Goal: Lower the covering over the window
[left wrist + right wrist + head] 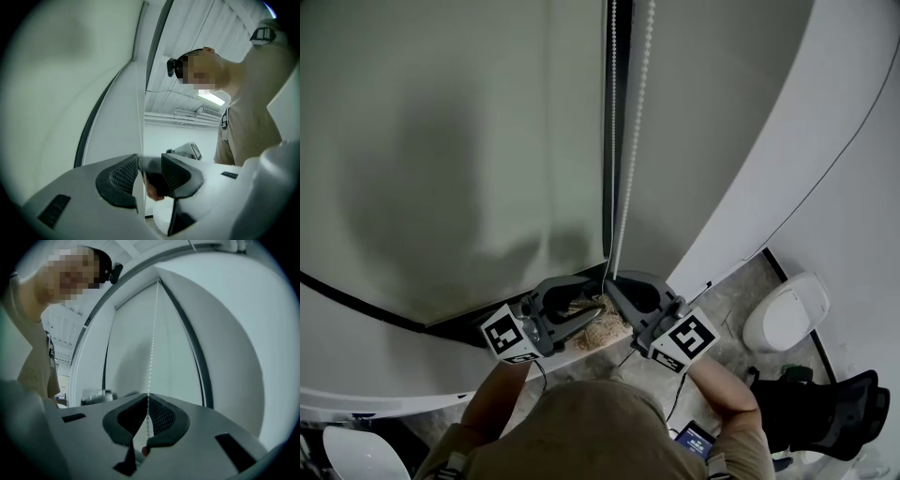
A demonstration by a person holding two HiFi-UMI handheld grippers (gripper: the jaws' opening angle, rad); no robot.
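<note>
A pale roller blind (450, 141) hangs over the window, its bottom edge low near the sill. A white bead chain (630, 169) drops in two strands along the blind's right edge. In the head view both grippers meet tip to tip at the chain's lower end. My right gripper (613, 283) is shut on the bead chain (150, 362), which runs straight up from between its pads (148, 397). My left gripper (592, 292) stands open. In the left gripper view a chain strand (140, 108) passes beside the left pad, and the gap (150, 168) holds nothing else.
A white wall panel (769, 141) curves down on the right of the window. Straw-like litter (605, 328) lies on the sill under the grippers. On the floor at right are a white rounded object (787, 314) and a black object (825, 403).
</note>
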